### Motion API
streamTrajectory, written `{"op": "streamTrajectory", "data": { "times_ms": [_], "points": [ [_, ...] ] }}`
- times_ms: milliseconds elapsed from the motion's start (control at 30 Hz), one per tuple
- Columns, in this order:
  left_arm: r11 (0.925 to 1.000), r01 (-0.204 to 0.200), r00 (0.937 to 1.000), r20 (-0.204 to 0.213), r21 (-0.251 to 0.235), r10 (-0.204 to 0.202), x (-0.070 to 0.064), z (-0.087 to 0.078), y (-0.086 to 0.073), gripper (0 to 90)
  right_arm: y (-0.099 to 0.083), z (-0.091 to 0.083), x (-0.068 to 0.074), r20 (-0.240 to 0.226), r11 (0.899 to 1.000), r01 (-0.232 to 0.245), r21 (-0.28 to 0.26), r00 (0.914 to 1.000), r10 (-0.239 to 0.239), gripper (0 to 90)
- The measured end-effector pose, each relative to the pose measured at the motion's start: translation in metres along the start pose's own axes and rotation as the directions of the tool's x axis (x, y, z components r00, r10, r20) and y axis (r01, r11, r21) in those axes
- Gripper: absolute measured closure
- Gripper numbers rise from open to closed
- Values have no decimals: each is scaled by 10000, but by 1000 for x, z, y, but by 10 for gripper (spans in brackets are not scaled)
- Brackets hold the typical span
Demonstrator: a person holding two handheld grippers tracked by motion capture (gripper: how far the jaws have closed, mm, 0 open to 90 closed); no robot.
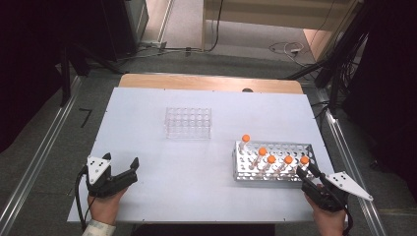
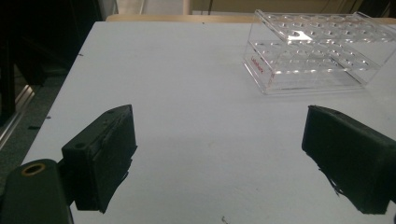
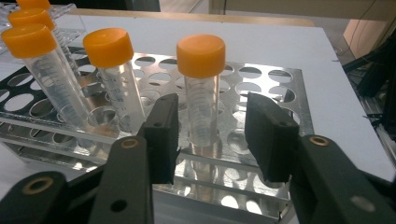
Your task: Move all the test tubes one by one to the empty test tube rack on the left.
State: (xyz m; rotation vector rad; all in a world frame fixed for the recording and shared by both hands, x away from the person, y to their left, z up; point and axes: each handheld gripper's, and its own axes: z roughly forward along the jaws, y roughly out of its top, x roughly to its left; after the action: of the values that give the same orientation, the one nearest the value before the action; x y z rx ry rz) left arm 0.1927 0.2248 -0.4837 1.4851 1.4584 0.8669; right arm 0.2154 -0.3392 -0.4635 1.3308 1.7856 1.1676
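Tabletop: the white rectangular tabletop (image 1: 162, 172) is filling the middle of the high view, with a strip of pale wood showing along its far edge.
Metal rack: the shiny perforated metal tube rack (image 1: 275, 147) is sitting at the lower right of the high view, near the tabletop's right edge; in the right gripper view its grid of round holes (image 3: 261, 84) is spreading across the centre.
Clear rack: the transparent plastic tube rack (image 1: 188, 122) is standing just above the centre of the high view, well apart from the metal rack; in the left gripper view it is lying at the upper right (image 2: 317, 51).
Left gripper: the left black two-jaw gripper (image 1: 120, 165) is resting at the lower left of the high view, held in a hand (image 1: 105, 206); its jaws are standing wide apart over bare tabletop and gripping nothing (image 2: 219, 154).
Right gripper: the right black two-jaw gripper (image 1: 305, 173) is sitting at the lower right of the high view, at the metal rack's near right corner; its jaws are partly open (image 3: 212, 135), one on each side of a tube, with a visible gap on both sides.
Tubes: five clear plastic tubes with orange screw caps are standing in the metal rack; the rightmost tube (image 1: 304, 162) (image 3: 201, 98) is standing between the right gripper's jaws, not clamped.
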Motion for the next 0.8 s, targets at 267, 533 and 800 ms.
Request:
{"op": "streamTrajectory", "data": {
  "times_ms": [267, 533, 800],
  "points": [
    [10000, -70, 10000, 55, 6, 70, -1, 1, 0, 103, 0, 7, 2, 16, 9996, 267, 28, 9996, -268, 626],
    [10000, -78, 9999, 75, 12, 78, -1, 1, 0, 103, 1, 13, 5, -24, 9988, 483, 85, 9988, -483, 707],
    [10000, -92, 9999, 71, 27, 92, -1, 1, 0, 103, 9, 6, 3, -80, 9990, 338, -282, 9994, -340, 714]
  ]
}}
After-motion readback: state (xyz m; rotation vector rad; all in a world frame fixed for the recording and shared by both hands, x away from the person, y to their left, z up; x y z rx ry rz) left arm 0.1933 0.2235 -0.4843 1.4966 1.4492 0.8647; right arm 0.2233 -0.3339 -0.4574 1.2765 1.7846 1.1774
